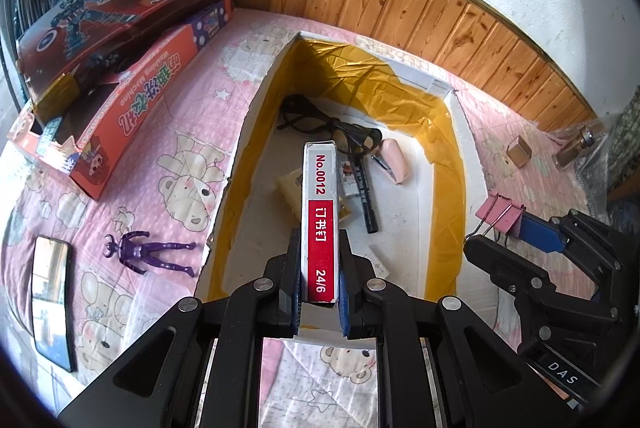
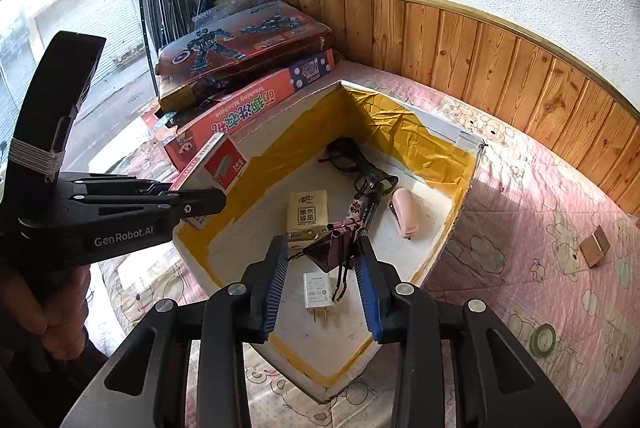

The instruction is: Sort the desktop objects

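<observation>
My left gripper is shut on a red and white staple box and holds it above the near edge of the white box with gold lining. The staple box also shows in the right wrist view. My right gripper is closed on a pink binder clip, held over the same box; the clip shows pink in the left wrist view. Inside lie glasses, a tissue pack, a pink stapler, a marker and a white charger.
On the pink bear-print cover lie a purple figure, a phone, a small cardboard cube, a green tape roll and a small bottle. Stacked toy boxes sit far left. A wood-panelled wall runs behind.
</observation>
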Demonstrator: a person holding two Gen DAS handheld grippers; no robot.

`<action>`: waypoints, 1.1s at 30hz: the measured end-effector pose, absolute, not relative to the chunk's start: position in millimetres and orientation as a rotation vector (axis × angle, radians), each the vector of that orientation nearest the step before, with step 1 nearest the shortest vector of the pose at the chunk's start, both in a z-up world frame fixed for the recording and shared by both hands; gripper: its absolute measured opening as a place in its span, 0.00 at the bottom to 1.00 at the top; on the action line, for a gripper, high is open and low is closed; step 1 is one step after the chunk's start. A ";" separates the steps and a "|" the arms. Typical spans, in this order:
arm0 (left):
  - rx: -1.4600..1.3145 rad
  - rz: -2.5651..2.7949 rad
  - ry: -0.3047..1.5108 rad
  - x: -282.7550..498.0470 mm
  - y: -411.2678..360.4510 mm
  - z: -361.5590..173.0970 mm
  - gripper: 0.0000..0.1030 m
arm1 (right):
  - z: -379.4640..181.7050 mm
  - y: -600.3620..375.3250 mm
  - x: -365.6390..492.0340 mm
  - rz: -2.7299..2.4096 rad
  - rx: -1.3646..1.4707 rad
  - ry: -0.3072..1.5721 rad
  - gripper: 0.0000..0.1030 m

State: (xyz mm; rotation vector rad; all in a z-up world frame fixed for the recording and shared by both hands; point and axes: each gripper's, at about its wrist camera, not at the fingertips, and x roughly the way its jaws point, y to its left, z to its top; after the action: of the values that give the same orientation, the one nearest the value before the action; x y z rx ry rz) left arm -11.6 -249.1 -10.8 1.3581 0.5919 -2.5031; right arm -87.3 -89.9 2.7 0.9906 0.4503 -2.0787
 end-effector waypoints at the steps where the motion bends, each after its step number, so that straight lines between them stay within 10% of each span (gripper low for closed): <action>1: 1.372 -2.502 0.584 -13.5 -248.8 -12.7 0.14 | 0.7 -93.9 -88.2 -2.073 0.993 0.477 0.34; 33: 1.658 -2.358 0.250 -50.6 -238.0 -60.8 0.14 | -62.9 -141.0 -160.5 -1.873 1.351 0.917 0.35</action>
State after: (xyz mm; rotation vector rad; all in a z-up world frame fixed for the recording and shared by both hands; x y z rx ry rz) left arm -50.6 -238.0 -60.8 1.6579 0.2499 -2.3577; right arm -160.5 -141.0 -62.9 1.3506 0.9171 -1.8731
